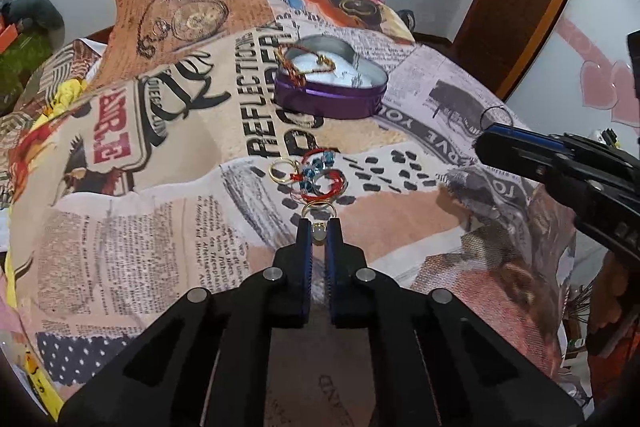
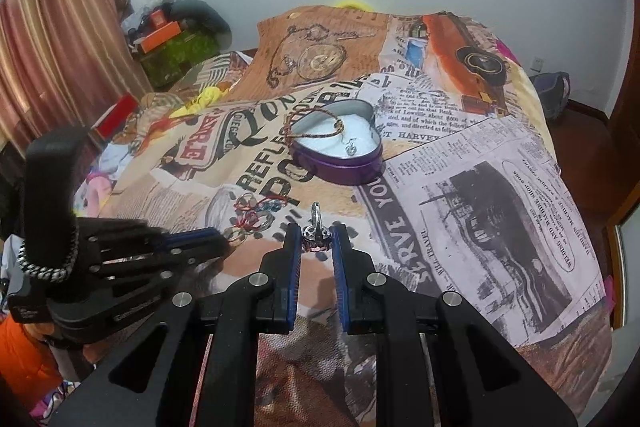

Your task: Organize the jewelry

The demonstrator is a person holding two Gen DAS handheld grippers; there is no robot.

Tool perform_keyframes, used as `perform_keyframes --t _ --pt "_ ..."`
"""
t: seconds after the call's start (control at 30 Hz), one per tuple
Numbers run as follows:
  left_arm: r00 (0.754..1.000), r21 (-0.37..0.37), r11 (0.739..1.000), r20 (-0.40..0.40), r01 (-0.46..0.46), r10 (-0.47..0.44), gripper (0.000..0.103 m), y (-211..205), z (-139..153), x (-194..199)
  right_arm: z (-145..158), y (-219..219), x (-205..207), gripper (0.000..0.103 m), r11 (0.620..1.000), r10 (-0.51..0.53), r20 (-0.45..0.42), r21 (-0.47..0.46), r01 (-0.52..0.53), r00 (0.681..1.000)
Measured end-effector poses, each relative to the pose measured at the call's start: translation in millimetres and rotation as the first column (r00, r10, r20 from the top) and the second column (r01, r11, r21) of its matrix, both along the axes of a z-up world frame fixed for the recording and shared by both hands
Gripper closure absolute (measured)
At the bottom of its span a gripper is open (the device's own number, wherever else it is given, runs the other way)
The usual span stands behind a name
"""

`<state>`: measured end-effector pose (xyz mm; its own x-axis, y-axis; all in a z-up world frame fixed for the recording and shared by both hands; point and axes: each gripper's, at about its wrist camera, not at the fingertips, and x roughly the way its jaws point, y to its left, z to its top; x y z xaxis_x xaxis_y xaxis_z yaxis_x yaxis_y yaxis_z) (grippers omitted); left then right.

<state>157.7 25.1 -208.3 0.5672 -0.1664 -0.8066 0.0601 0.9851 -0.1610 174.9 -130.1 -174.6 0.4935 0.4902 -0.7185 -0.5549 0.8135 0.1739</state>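
My left gripper [image 1: 319,227] is shut on a gold ring with a pale stone [image 1: 319,237], low over the printed bedspread. Just beyond it lies a small pile of jewelry [image 1: 316,175]: a gold ring, red thread and blue beads. My right gripper [image 2: 316,233] is shut on a silver ring with a purple stone [image 2: 317,241]; in the left wrist view it enters from the right [image 1: 486,137]. Farther back stands an open purple heart-shaped tin [image 2: 340,171] with a braided bracelet [image 2: 316,127] and a silver pendant [image 2: 351,148] inside. The left gripper [image 2: 224,241] shows at the left, beside the pile [image 2: 252,215].
The bedspread [image 2: 500,187] with newspaper print covers a bed that drops off at the right and far edges. Boxes and clutter [image 2: 168,39] sit at the back left by a curtain. A wooden door frame [image 1: 516,7] stands at the right.
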Motion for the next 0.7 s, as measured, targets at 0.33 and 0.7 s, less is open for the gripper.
perform_keyframes --t 0.33,0.7 --pt "0.992 -0.013 1.0 0.123 -0.011 0.012 0.098 9 41 6 14 -2 10 0.089 1.0 -0.024 0.037 0.009 0.024 0.999" --pt "0.98 -0.029 1.0 0.197 0.002 0.004 0.098 8 60 40 31 5 32 0.089 1.0 -0.014 0.088 0.028 0.012 0.996"
